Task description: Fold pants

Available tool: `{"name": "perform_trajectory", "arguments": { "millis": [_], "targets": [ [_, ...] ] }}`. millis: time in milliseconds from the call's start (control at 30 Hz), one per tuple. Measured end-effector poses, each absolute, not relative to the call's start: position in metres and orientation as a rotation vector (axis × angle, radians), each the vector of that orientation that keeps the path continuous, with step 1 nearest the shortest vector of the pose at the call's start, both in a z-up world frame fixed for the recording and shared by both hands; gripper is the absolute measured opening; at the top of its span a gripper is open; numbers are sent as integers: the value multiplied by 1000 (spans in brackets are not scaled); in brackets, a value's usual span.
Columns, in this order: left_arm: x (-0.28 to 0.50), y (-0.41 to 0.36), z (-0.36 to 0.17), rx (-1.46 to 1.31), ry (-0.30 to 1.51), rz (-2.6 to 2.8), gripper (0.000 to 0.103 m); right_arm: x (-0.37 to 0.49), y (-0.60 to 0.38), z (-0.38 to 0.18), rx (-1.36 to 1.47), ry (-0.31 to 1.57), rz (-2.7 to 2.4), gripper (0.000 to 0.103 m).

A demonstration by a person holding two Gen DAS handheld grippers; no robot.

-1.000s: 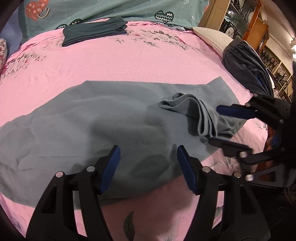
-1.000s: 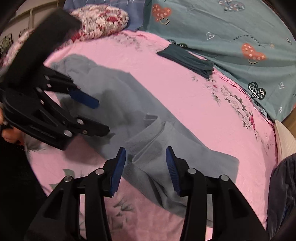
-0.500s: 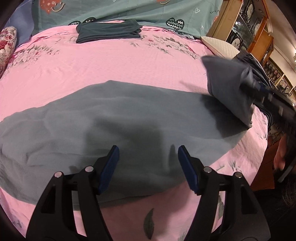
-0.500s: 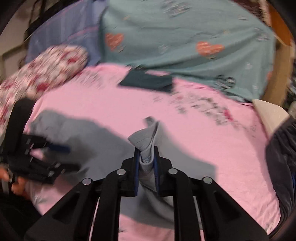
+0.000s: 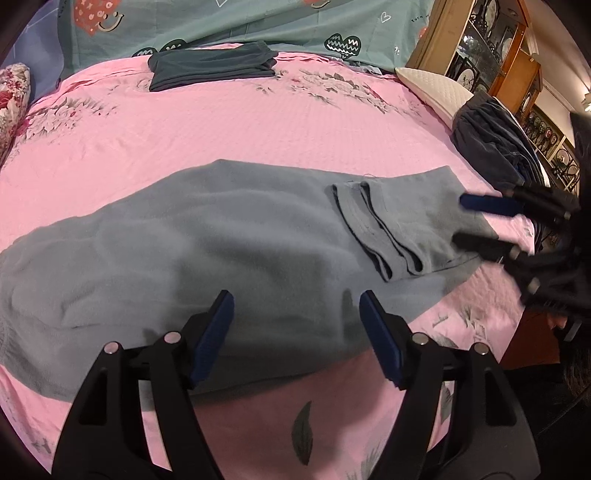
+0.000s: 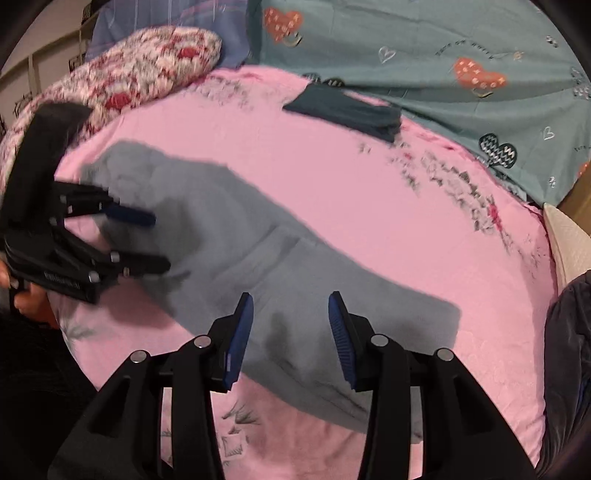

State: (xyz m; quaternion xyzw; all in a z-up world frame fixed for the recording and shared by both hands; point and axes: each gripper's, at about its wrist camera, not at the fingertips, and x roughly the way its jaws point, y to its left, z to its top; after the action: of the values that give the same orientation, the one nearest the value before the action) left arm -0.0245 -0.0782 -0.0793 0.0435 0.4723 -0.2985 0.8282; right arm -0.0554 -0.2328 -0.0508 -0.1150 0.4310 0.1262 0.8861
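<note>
Grey pants [image 5: 207,258] lie flat across the pink bedspread [image 5: 229,122], with the leg cuffs [image 5: 373,229] folded back onto the legs at the right end. My left gripper [image 5: 295,332] is open and empty above the near edge of the pants. My right gripper [image 6: 290,332] is open and empty over the cuff end of the pants [image 6: 295,273]. It also shows in the left wrist view [image 5: 476,225] at the right, open. The left gripper shows in the right wrist view [image 6: 147,240] at the left, over the waist end.
A folded dark garment [image 5: 214,66] lies at the far side of the bed near a teal heart-print quilt [image 5: 240,22]. A dark clothes pile [image 5: 491,140] and a white pillow [image 5: 432,88] are at the right. A floral pillow [image 6: 122,88] is at the far left.
The right gripper held the pant cuffs lifted half a second ago; it has laid them back on the legs, opened and drawn back. The left gripper stayed open over the pants.
</note>
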Motion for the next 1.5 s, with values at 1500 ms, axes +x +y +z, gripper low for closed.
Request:
{"name": "perform_trajectory", "arguments": {
  "millis": [1500],
  "targets": [
    [-28, -62, -82, 73, 1007, -614, 72, -19, -207, -81, -89, 1014, 416, 5]
  ]
}}
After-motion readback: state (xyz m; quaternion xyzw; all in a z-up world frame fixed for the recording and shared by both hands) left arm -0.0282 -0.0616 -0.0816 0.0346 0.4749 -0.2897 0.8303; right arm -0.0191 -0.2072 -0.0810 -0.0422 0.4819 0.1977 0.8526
